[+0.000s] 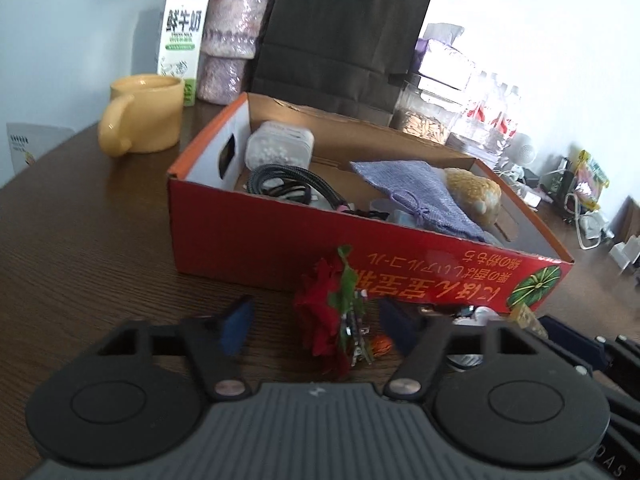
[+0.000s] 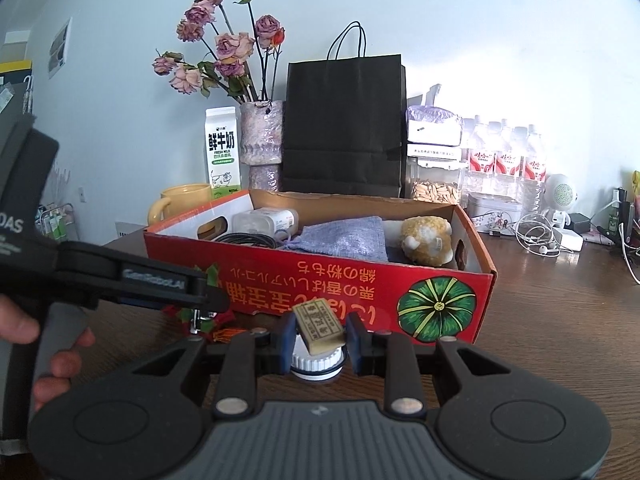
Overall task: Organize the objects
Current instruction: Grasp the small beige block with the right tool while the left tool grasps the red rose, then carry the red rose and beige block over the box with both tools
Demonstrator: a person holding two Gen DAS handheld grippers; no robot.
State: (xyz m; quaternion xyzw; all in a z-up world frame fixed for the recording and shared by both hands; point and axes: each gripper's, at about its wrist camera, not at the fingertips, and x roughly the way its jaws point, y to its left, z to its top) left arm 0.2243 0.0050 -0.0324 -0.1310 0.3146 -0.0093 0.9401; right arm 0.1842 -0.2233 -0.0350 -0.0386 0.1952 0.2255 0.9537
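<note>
A red cardboard box (image 1: 256, 236) (image 2: 320, 280) stands on the dark wooden table and holds a purple pouch (image 1: 412, 196), a plush toy (image 2: 428, 240), a coiled black cable (image 1: 280, 178) and a clear plastic case (image 1: 278, 148). In front of it lies a red fabric rose (image 1: 320, 320) with green leaves. My left gripper (image 1: 316, 324) is open, its blue pads on either side of the rose and apart from it. My right gripper (image 2: 320, 340) is shut on a small yellowish printed block (image 2: 320, 324), held above a white bottle cap (image 2: 316, 366).
Behind the box stand a yellow mug (image 1: 140, 120), a milk carton (image 1: 182, 40), a vase of dried roses (image 2: 260, 140), a black paper bag (image 2: 344, 120), a jar of seeds (image 2: 436, 190) and water bottles (image 2: 504, 156). White cables (image 2: 540, 240) lie at right. A hand (image 2: 60, 360) holds the left gripper.
</note>
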